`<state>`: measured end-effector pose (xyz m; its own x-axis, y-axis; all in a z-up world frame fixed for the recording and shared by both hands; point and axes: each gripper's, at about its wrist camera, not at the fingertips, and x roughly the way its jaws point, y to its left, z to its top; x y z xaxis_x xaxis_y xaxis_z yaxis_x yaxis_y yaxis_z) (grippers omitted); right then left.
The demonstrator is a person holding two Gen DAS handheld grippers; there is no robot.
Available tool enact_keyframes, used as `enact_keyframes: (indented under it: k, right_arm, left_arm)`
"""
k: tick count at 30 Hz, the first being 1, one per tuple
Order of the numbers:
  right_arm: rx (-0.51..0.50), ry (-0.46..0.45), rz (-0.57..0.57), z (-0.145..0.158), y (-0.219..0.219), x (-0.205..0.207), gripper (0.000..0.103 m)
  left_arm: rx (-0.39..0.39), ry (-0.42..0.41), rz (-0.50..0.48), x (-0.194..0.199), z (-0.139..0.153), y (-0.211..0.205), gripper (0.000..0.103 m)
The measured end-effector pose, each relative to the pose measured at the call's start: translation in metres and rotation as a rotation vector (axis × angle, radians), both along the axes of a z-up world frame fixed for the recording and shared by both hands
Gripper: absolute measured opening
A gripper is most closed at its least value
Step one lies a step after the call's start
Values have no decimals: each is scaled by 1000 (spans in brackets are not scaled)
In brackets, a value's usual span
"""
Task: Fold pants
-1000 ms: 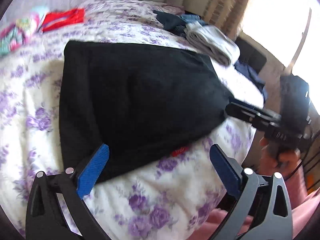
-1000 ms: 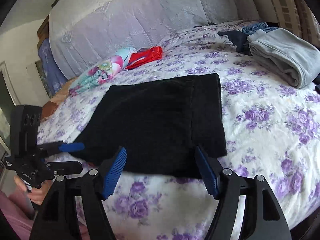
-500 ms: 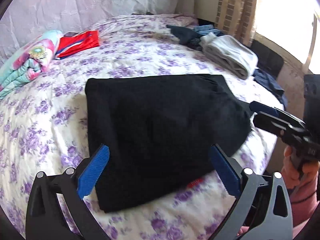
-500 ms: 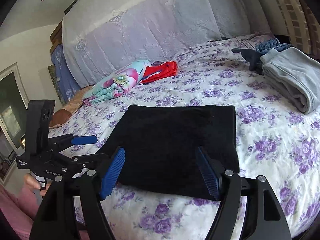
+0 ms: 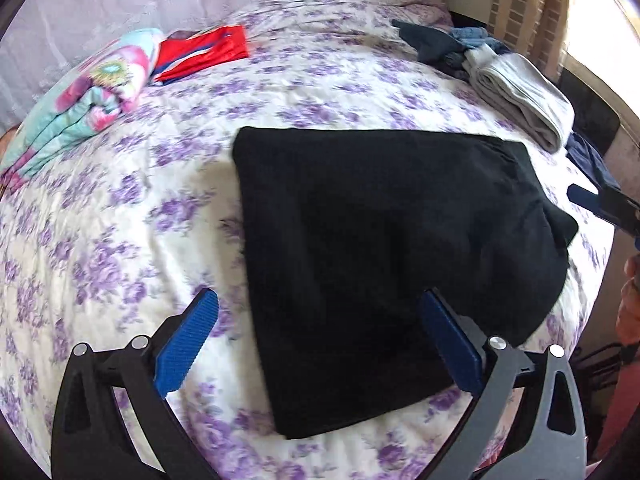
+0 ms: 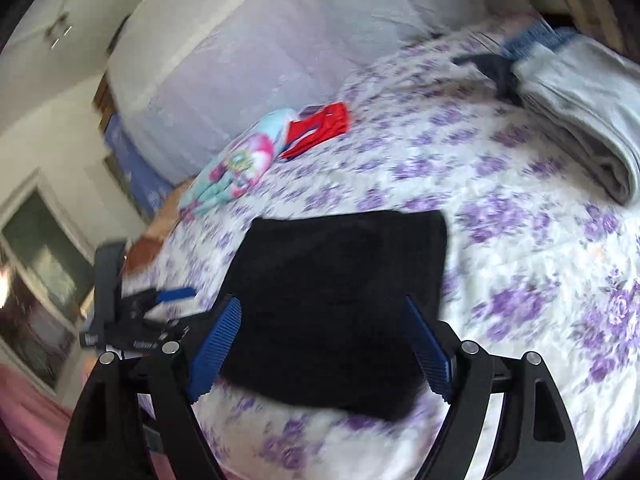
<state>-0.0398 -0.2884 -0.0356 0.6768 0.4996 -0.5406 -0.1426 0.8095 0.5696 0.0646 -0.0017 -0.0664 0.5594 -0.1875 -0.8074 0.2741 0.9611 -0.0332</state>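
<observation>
The black pants lie folded into a flat block on the purple-flowered bedspread. My left gripper hovers above their near edge, open, with nothing between its blue pads. In the right wrist view the same pants lie ahead. My right gripper hangs over their near edge with its jaws opening, and the pads press on nothing. The right gripper's blue fingertip shows at the right edge of the left wrist view. The left gripper shows at the left of the right wrist view.
A folded grey garment and dark and blue clothes lie at the far right of the bed. A floral bundle and a red cloth lie far left. Curtains hang behind on the right.
Both grippers have drawn back and risen from the pants, which now lie farther ahead in both views. The right wrist view has rolled and blurred. The right jaws have spread wider.
</observation>
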Motion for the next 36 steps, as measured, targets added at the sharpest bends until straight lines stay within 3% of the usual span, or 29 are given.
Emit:
enact_keyframes:
  k: [3, 5, 8, 11, 13, 15, 16, 17, 18, 19, 20, 22, 26, 29, 33, 36]
  right_arm:
    - [114, 124, -9, -27, -32, 28, 83]
    - [217, 209, 53, -48, -43, 48, 83]
    - [256, 229, 146, -56, -32, 73, 81]
    - [251, 231, 196, -60, -8, 98, 78]
    - [221, 251, 210, -65, 10, 112, 66]
    - [230, 273, 220, -70, 17, 117, 37]
    - [251, 284, 219, -71, 17, 117, 33]
    - [262, 279, 207, -70, 16, 113, 31]
    - [252, 267, 201, -66, 16, 110, 30]
    - [236, 256, 196, -62, 17, 107, 30]
    - [212, 235, 193, -55, 19, 105, 29]
    - [155, 193, 196, -40, 26, 104, 29]
    - [79, 96, 232, 3, 42, 113, 28]
    - [-3, 2, 260, 42, 58, 135, 28]
    - [44, -75, 287, 83, 65, 192, 28]
    - [72, -104, 308, 90, 76, 253, 28]
  left_arm:
    - [-82, 52, 56, 6, -3, 30, 99]
    - [-163, 132, 81, 13, -14, 51, 98]
    - [-314, 269, 61, 21, -39, 69, 98]
    - [-365, 272, 6, 27, -45, 64, 98]
    - [-448, 294, -50, 37, -44, 56, 98]
    - [-506, 318, -101, 48, -48, 47, 98]
    - [-504, 316, -100, 52, -48, 44, 95]
    - [-499, 312, -105, 53, -47, 43, 90]
    - [-478, 302, -99, 52, -45, 44, 66]
    - [-472, 301, -98, 53, -44, 45, 29]
    - [-504, 320, -111, 54, -44, 48, 13]
    - [-566, 343, -111, 57, -45, 55, 12]
    - [-513, 284, -129, 53, -31, 48, 11]
    - [-498, 196, -128, 60, -1, 57, 11]
    - [-446, 8, -105, 86, 57, 79, 11]
    - [-395, -91, -69, 117, 83, 97, 11]
